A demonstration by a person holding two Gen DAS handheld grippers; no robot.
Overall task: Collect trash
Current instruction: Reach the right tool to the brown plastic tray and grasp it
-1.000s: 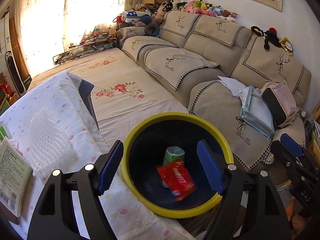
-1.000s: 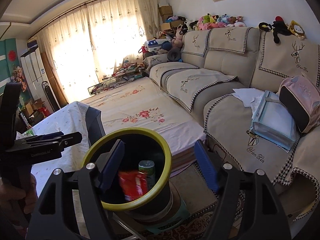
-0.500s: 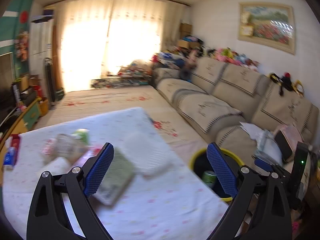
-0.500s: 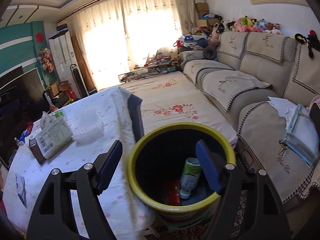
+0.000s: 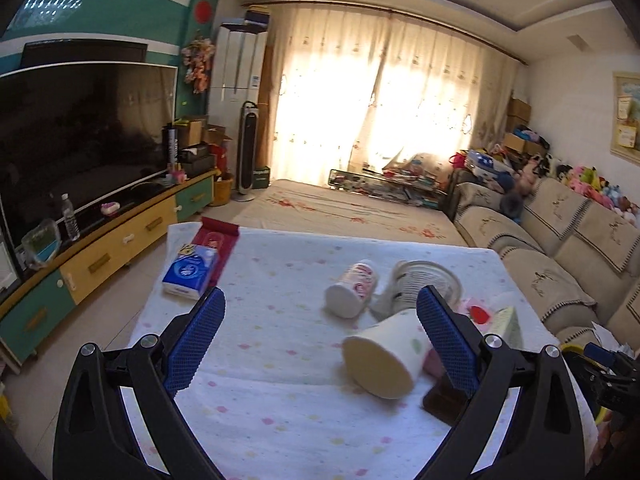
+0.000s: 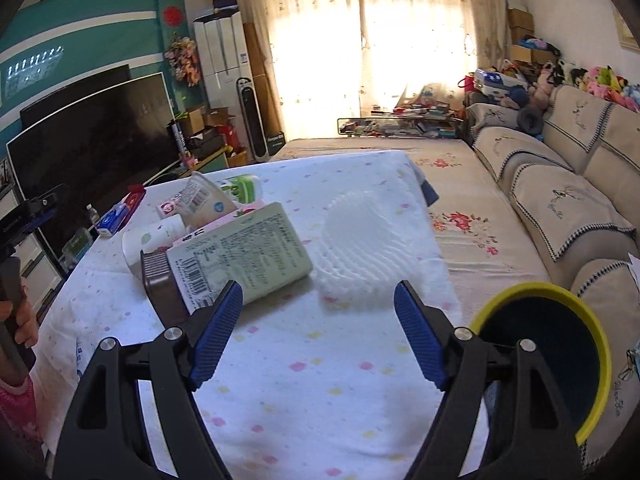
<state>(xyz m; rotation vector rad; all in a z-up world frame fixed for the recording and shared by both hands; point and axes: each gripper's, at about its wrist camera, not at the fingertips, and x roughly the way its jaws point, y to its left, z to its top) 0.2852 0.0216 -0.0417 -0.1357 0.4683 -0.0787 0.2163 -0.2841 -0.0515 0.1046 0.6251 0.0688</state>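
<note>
Left gripper (image 5: 320, 336): jaws spread wide, having just been opening; nothing is between the pads, and they touch nothing. It hangs above the table (image 5: 280, 412), which is covered with a white dotted cloth. Right gripper (image 6: 318, 334): jaws released and spread, also just opening further; empty, no contact with any item.

Trash on the table, left wrist view: one paper cup (image 5: 384, 356) lying on its side near the right edge, mouth toward the camera; one small pink-printed cup (image 5: 354, 290) tipped over beyond it; one clear plastic container (image 5: 426, 286) just beside that. At the far left corner lie one blue tissue pack (image 5: 192, 270) and one red flat pack (image 5: 216, 246), touching each other.

Right wrist view only: one printed carton (image 6: 244, 256) lying flat at mid-table, its near end on a brown tray (image 6: 162, 288); one white foam net (image 6: 372, 248) just beside it toward the right edge; and one yellow-rimmed bin (image 6: 560, 356) standing off the table's near right corner, its contents hidden by the dark interior. A person's hand (image 6: 22, 322) at the left frame edge grips a dark handle.

Left wrist view only: the television (image 5: 80, 140) and its cabinet (image 5: 116, 240) along the left wall, seen in full.
</note>
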